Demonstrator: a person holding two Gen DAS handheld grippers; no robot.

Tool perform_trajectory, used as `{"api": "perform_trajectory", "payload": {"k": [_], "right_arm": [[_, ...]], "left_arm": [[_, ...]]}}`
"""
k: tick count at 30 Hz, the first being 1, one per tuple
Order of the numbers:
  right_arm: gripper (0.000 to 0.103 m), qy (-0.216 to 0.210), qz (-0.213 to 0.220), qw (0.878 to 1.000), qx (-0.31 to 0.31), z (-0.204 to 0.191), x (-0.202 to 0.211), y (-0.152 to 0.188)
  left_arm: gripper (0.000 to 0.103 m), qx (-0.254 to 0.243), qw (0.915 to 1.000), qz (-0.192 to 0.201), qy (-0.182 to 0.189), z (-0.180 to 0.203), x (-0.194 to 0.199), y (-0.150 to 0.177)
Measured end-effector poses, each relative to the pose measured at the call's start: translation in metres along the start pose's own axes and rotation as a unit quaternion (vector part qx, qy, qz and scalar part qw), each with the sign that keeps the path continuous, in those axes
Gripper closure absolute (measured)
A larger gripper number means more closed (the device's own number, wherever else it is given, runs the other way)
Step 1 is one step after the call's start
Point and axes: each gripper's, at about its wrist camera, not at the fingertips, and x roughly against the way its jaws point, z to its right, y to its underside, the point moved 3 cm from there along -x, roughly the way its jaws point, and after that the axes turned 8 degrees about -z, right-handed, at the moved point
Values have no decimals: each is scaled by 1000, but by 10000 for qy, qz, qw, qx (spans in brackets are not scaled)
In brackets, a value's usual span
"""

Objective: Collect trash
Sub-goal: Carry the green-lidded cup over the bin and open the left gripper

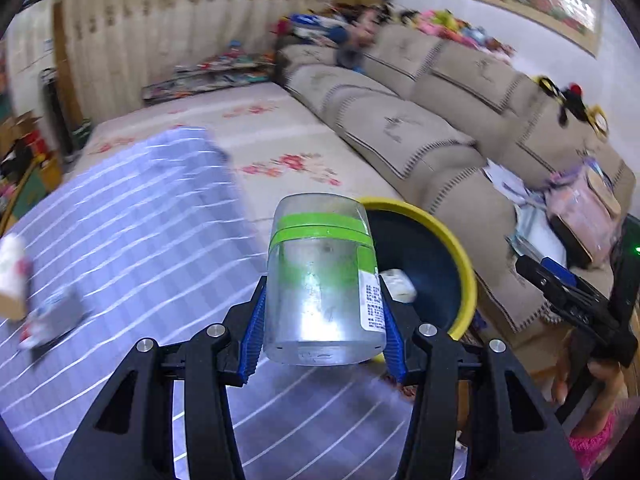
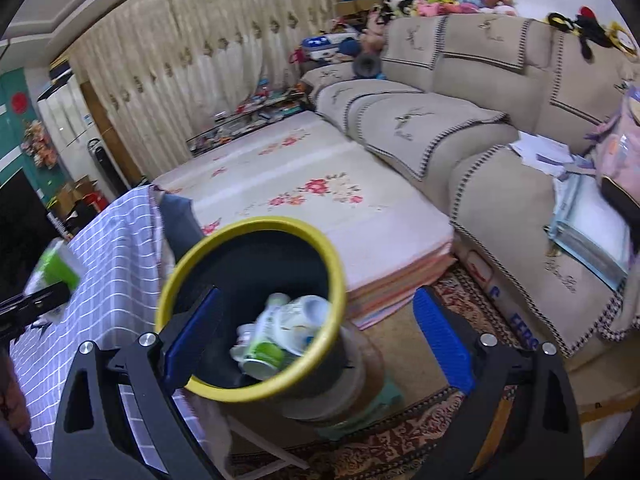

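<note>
Left wrist view: left tool (image 1: 322, 320) pinches clear green-banded plastic bottle (image 1: 322, 280) near yellow-rimmed dark bin (image 2: 250, 308) already holding trash; right tool (image 2: 320, 340) spread, empty; litter remains on checked bench (image 1: 132, 240).

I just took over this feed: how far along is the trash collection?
Done: bottles and cups already lie in the yellow-rimmed bin. In hand: the left tool grips a clear plastic bottle beside the bin; the right tool is open, empty. Left: some blurred litter on the checked tablecloth.
</note>
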Motion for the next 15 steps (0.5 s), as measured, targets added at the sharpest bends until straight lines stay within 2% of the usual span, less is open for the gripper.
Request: {"api": "perform_trajectory", "payload": {"k": [5, 11, 12, 14, 15], "right_arm": [[12, 139, 40, 9998, -157, 24, 7, 1], [12, 161, 7, 9996, -224, 35, 5, 2], [12, 157, -13, 9996, -231, 35, 4, 2], [12, 132, -69, 9996, -233, 34, 0, 4], [12, 114, -89, 9996, -223, 33, -1, 5]], "left_arm": [[54, -158, 9986, -374, 332, 40, -51, -20], [53, -235, 9970, -646, 356, 63, -99, -34], [51, -221, 9972, -648, 308, 64, -104, -35], [26, -213, 9980, -575, 176, 61, -108, -38], [25, -192, 9985, -500, 150, 59, -107, -38]]}}
